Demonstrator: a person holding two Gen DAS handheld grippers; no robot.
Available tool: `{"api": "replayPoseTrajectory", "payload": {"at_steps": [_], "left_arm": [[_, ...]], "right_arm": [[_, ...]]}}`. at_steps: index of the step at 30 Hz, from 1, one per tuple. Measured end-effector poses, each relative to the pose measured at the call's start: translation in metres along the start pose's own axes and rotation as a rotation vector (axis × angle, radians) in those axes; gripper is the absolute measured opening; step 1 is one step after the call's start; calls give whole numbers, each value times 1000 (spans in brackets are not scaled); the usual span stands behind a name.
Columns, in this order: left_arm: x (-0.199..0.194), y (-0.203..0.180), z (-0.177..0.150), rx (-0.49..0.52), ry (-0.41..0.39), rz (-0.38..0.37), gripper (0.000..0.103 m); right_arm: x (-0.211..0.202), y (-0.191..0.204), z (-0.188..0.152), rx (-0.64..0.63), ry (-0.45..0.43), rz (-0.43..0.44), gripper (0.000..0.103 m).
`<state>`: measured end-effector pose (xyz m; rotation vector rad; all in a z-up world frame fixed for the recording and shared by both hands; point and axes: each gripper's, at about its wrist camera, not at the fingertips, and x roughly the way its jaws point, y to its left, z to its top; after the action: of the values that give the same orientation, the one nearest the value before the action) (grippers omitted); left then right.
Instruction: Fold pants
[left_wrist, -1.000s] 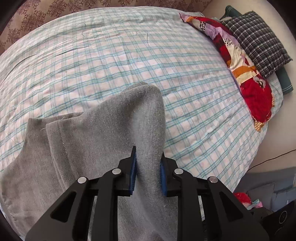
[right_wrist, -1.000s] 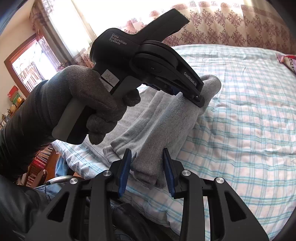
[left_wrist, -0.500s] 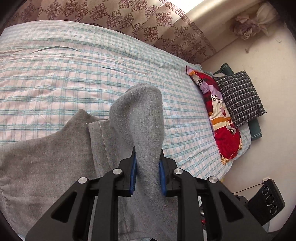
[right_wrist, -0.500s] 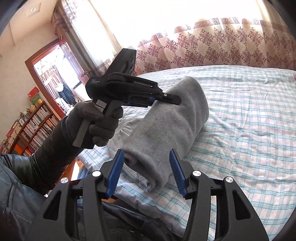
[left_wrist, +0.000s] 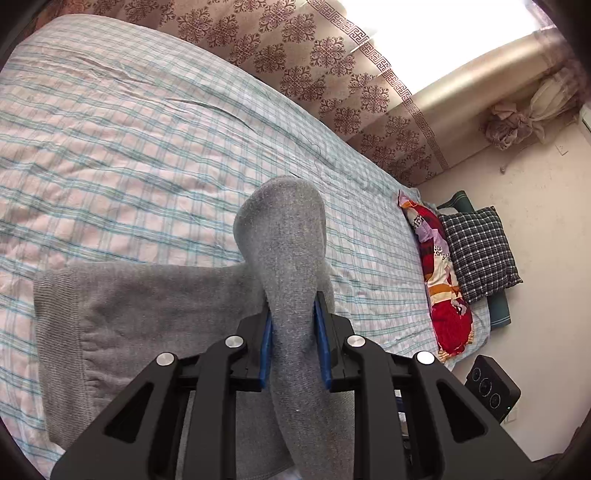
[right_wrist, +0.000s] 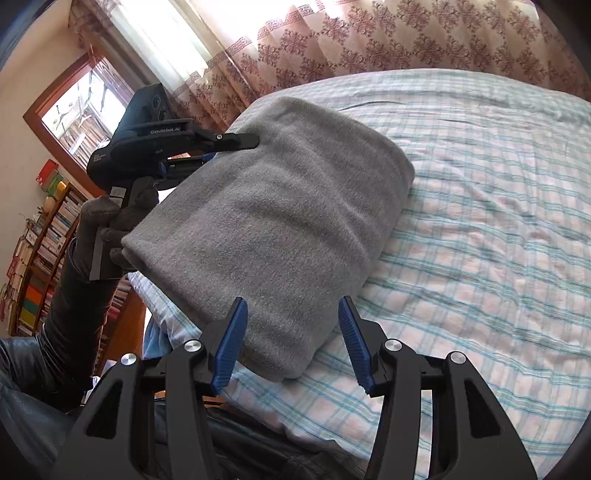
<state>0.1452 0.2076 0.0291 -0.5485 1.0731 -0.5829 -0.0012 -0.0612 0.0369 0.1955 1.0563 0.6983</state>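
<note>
Left tongs (left_wrist: 291, 341) angled down, clamping grey pants (left_wrist: 155, 306), right tongs (right_wrist: 291, 341) spread apart above bed (right_wrist: 480, 229)

Left gripper (left_wrist: 292, 345) is clamped tight on a raised fold of the grey pants (left_wrist: 284, 266), blue pads pressing both sides, nose angled down. Its gloved hand (right_wrist: 110, 225) grips the handle, dark sleeve trailing behind. Right gripper (right_wrist: 293, 345) hangs with jaws apart, seemingly just above the cloth's near edge, pads not touching
</note>
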Motion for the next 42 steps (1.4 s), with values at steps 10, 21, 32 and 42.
{"api": "replayPoseTrajectory", "payload": {"at_steps": [10,21,32,42], "left_arm": [[-44,66,2,-80,-81,29,13],[-35,83,-20,-84,-20,50,60],[6,91,-40,-98,119,127,71],[19,86,-39,-81,142,93,74]], "right_arm": [[72,57,22,-166,135,61,52],[95,57,26,-124,174,70,52],[56,25,22,-38,76,19,52],[38,-12,17,77,24,-36,52]]}}
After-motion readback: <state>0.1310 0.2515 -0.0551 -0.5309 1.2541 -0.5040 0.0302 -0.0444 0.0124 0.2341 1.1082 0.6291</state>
